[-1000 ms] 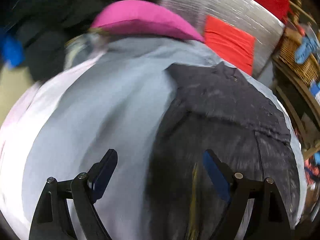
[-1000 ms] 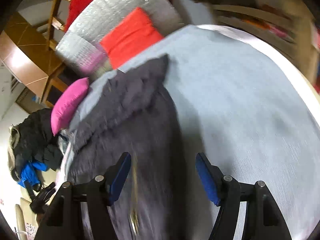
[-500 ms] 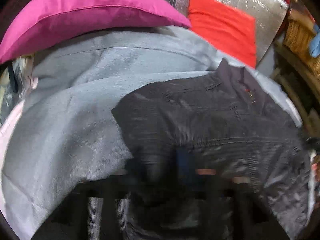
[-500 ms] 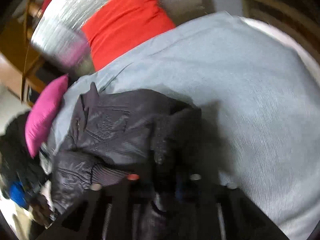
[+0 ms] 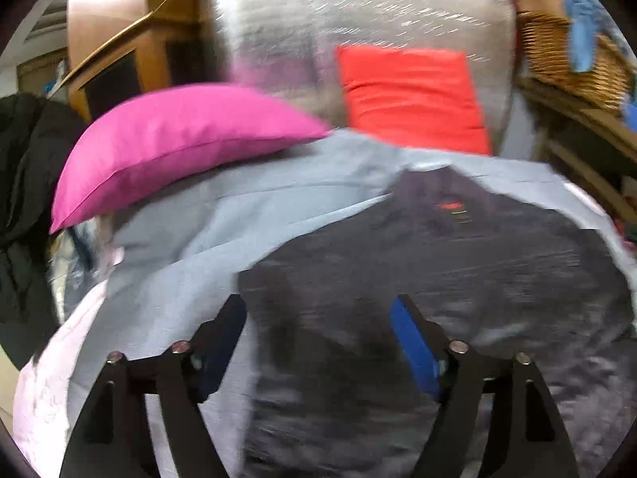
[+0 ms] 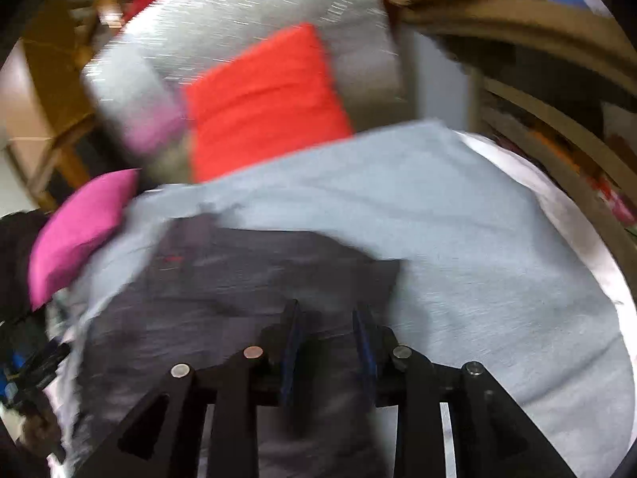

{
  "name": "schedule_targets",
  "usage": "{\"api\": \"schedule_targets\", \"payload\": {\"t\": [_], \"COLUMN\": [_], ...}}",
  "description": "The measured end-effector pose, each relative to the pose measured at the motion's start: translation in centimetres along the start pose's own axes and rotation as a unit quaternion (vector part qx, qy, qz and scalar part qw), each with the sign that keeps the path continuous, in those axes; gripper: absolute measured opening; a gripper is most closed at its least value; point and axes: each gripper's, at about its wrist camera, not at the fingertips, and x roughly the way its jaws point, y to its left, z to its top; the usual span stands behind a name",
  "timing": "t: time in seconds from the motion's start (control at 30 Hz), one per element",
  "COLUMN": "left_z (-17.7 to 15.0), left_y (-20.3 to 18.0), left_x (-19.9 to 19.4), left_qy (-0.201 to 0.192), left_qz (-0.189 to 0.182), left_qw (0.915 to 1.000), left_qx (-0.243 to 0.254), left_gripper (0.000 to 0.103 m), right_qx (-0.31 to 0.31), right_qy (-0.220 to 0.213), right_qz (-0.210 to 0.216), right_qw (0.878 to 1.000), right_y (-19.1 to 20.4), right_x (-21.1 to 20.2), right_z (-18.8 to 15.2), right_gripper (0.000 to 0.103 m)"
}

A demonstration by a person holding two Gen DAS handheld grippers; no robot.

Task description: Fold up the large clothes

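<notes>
Dark jacket (image 5: pixel 458 279) lies on the bed (image 5: pixel 278 207), under both: left hand-held gripper (image 5: pixel 318 342) and right hand-held gripper (image 6: pixel 328 342) opening, released.

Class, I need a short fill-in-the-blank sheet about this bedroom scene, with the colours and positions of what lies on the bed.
1. The jacket spread on the bed is ____ in colour.
2. The pillow at the left of the bed is ____.
3. The cushion leaning on the silver headboard is ____.
4. The jacket lies on a ____ sheet.

Missing words: black; pink; red; grey
</notes>
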Motion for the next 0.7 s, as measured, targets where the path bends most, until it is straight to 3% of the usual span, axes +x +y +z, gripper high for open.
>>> {"api": "schedule_targets", "payload": {"t": [0.1, 0.13, 0.2, 0.23, 0.27, 0.33, 0.43, 0.47, 0.5, 0.53, 0.57, 0.6, 0.63, 0.7], "left_z": [-1.0, -1.7, -3.9, -4.7, -4.9, -4.5, -3.9, -4.1, -4.3, -5.0, -5.9, -6.4, -6.2, -5.5], "left_y": [-4.1, -5.4, -7.2, -7.7, -7.9, -8.3, -7.5, -7.4, -7.5, -7.9, -8.1, -8.2, -8.1, -7.8], "left_x": [-0.1, 0.8, 4.0, 5.2, 4.9, 3.5, 0.5, 0.1, 0.3, 1.8, 4.0, 4.6, 3.9, 1.2], "left_qy": [0.018, 0.036, 0.119, 0.145, 0.124, 0.108, 0.069, 0.065, 0.071, 0.112, 0.187, 0.223, 0.213, 0.164], "left_qz": [-0.039, -0.041, -0.037, -0.031, -0.019, -0.01, -0.018, -0.015, -0.012, -0.008, -0.017, -0.013, -0.012, -0.025], "left_qw": [0.999, 0.9983, 0.992, 0.9887, 0.9917, 0.9933, 0.9974, 0.9978, 0.9974, 0.9936, 0.9823, 0.9747, 0.9769, 0.986], "left_qx": [0.016, 0.018, 0.021, 0.023, 0.03, 0.041, 0.015, 0.003, 0.0, 0.0, 0.0, -0.005, -0.013, -0.013], "left_gripper": [0.08, 0.08, 0.08, 0.08, 0.081, 0.08, 0.08, 0.085, 0.088, 0.089, 0.089, 0.089, 0.089, 0.089], "right_qx": [-0.009, -0.009, 0.009, 0.025, 0.024, 0.022, 0.001, 0.003, 0.003, 0.003, 0.011, 0.007, 0.01, 0.025], "right_qy": [0.033, 0.045, 0.116, 0.122, 0.1, 0.107, 0.059, 0.053, 0.057, 0.095, 0.138, 0.12, 0.114, 0.1], "right_qz": [0.059, 0.059, 0.026, 0.032, 0.031, 0.02, 0.024, 0.03, 0.027, 0.001, -0.007, -0.009, -0.012, 0.03], "right_qw": [0.998, 0.997, 0.993, 0.992, 0.994, 0.994, 0.998, 0.998, 0.998, 0.995, 0.99, 0.993, 0.993, 0.994], "right_y": [2.7, 3.0, 2.0, 1.3, 1.4, 2.0, 2.9, 2.9, 2.7, 2.0, 0.9, 1.2, 1.5, 2.5], "right_x": [0.8, 1.6, 5.5, 6.5, 5.9, 4.8, 1.3, 1.0, 1.5, 3.6, 5.6, 5.4, 4.4, 1.6], "right_z": [-2.0, -2.9, -5.3, -6.1, -6.0, -5.2, -4.6, -4.8, -5.1, -5.9, -6.7, -6.9, -6.4, -5.6], "right_gripper": [0.064, 0.064, 0.064, 0.064, 0.062, 0.063, 0.065, 0.069, 0.078, 0.082, 0.083, 0.083, 0.082, 0.082]}}
